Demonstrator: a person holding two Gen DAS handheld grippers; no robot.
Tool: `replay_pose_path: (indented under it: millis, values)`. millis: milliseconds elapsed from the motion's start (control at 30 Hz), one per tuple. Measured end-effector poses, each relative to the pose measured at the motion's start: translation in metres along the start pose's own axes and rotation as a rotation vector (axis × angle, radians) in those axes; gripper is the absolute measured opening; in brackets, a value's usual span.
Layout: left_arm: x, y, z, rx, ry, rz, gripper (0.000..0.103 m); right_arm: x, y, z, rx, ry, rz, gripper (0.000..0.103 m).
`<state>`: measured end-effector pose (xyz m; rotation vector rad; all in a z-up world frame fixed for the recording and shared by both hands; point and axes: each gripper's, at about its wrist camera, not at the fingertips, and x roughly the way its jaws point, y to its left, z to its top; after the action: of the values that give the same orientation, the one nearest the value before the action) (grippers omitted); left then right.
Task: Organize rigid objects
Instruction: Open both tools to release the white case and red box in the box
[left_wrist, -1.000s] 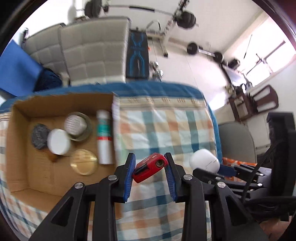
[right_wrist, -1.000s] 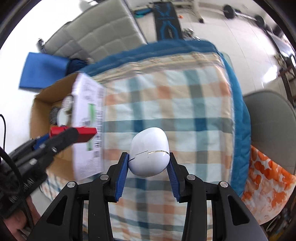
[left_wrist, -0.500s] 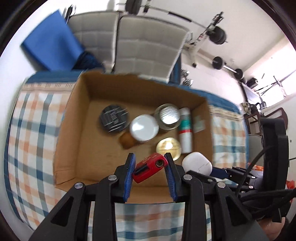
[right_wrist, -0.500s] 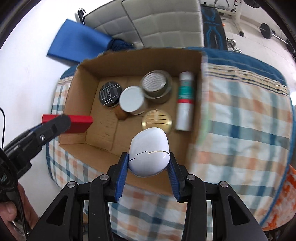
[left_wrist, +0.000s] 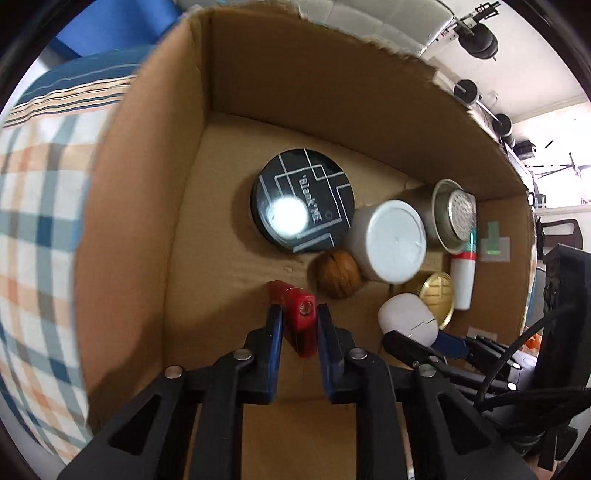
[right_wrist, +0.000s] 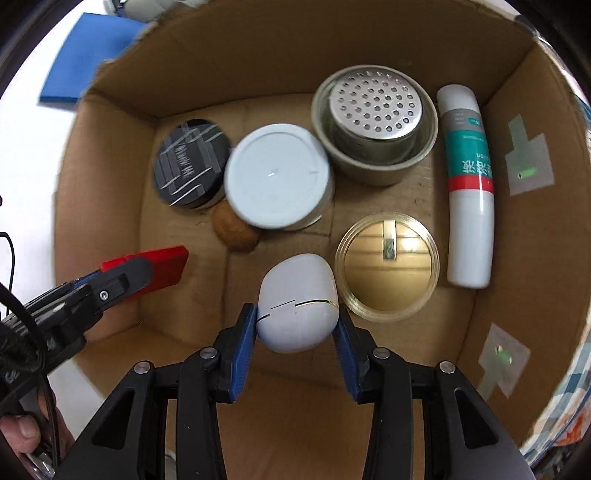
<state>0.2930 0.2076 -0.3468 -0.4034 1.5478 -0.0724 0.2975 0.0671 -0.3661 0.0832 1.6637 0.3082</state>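
My left gripper (left_wrist: 298, 321) is shut on a small red rectangular object (left_wrist: 300, 317), held low inside the cardboard box (left_wrist: 155, 177) near its left wall. The red object also shows in the right wrist view (right_wrist: 159, 267). My right gripper (right_wrist: 297, 325) is shut on a white oval case (right_wrist: 297, 306), held inside the box (right_wrist: 517, 258) beside the gold round lid. The white case also shows in the left wrist view (left_wrist: 408, 319).
In the box lie a black round tin (right_wrist: 192, 168), a white-lidded jar (right_wrist: 277, 181), a walnut (right_wrist: 236, 230), a perforated metal cup (right_wrist: 375, 123), a gold round lid (right_wrist: 388, 266) and a white-green tube (right_wrist: 467, 181). A checked cloth (left_wrist: 40, 221) lies outside the box.
Both grippers have moved from the checked cloth over the box and down into it, each carrying its object. The box contents now fill both views.
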Motion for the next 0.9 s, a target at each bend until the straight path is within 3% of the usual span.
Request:
replay_pose_path:
  millis: [367, 833, 900]
  values:
    - [0.006, -0.003, 0.026, 0.012, -0.011, 0.006, 0.016, 0.018, -0.012, 0.025, 0.071, 0.004, -0.019, 0.043]
    - [-0.004, 0.01, 0.005, -0.017, -0.049, -0.017, 0.017, 0.009, -0.004, 0.022, 0.033, -0.037, -0.037, 0.044]
    - [-0.005, 0.009, 0.003, -0.014, -0.046, -0.012, 0.022, 0.006, -0.005, 0.024, 0.037, -0.042, -0.035, 0.045]
